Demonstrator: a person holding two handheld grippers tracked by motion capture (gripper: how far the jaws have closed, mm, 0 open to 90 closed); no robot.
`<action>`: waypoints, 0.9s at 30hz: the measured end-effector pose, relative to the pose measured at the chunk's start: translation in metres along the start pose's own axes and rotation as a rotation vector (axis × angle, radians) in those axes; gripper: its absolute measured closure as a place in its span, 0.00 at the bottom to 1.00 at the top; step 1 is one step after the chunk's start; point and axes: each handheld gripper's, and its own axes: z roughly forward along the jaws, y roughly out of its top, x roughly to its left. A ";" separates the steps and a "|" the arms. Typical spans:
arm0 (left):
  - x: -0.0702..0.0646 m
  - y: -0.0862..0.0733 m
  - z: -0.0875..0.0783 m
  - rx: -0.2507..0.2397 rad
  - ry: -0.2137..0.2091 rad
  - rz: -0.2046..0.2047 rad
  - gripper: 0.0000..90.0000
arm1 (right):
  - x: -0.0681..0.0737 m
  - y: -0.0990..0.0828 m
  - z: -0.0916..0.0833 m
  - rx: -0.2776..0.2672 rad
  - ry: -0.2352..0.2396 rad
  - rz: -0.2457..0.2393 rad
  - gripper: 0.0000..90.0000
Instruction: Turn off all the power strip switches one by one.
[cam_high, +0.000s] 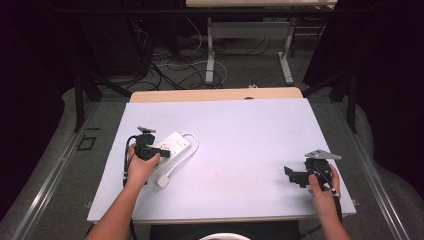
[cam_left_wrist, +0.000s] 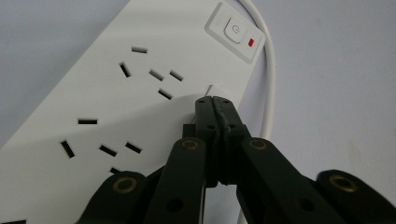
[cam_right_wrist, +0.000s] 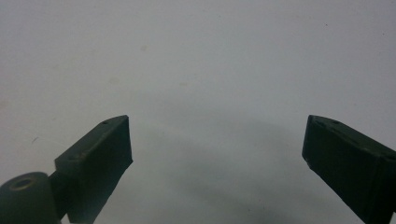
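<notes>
On the left side of the table (cam_high: 240, 125), which is covered by a pale sheet, the person's left hand (cam_high: 140, 167) holds the left gripper (cam_high: 161, 152) just above a white power strip (cam_high: 170, 145). The power strip lies at an angle, its far end pointing away and to the right, and its white cord (cam_high: 192, 142) loops round that far end and runs back along the strip's right side to a white plug (cam_high: 163, 180) lying on the sheet near the left wrist. From the left gripper view, the left gripper (cam_left_wrist: 215, 100) has its jaws pressed together with nothing between them, the tips resting over the near right edge of the power strip (cam_left_wrist: 116, 93), just below a group of socket slots (cam_left_wrist: 159, 79). Farther up the strip sits a switch (cam_left_wrist: 233, 31) with a small red light (cam_left_wrist: 251, 42) beside it (the cord (cam_left_wrist: 270, 70) curves past it on the right).

Across the bare middle of the sheet, well apart from the power strip, the right hand (cam_high: 322, 187) holds the right gripper (cam_high: 295, 176) low over the table near its right front corner, with the grey three-cornered plate (cam_high: 322, 154) on top. From the right gripper view, its two black jaws stand wide apart, and the right gripper (cam_right_wrist: 217, 140) has only plain table (cam_right_wrist: 201, 56) between and beyond them.
</notes>
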 end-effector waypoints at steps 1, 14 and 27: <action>-0.001 0.000 0.000 -0.002 0.010 0.003 1.00 | 0.000 0.000 0.000 0.000 0.001 0.004 0.08; -0.003 0.006 -0.009 -0.021 0.011 0.005 1.00 | 0.000 0.000 0.000 -0.004 -0.001 0.005 0.08; -0.011 0.006 -0.026 -0.062 -0.004 0.003 1.00 | 0.001 0.001 -0.001 -0.005 0.000 0.008 0.08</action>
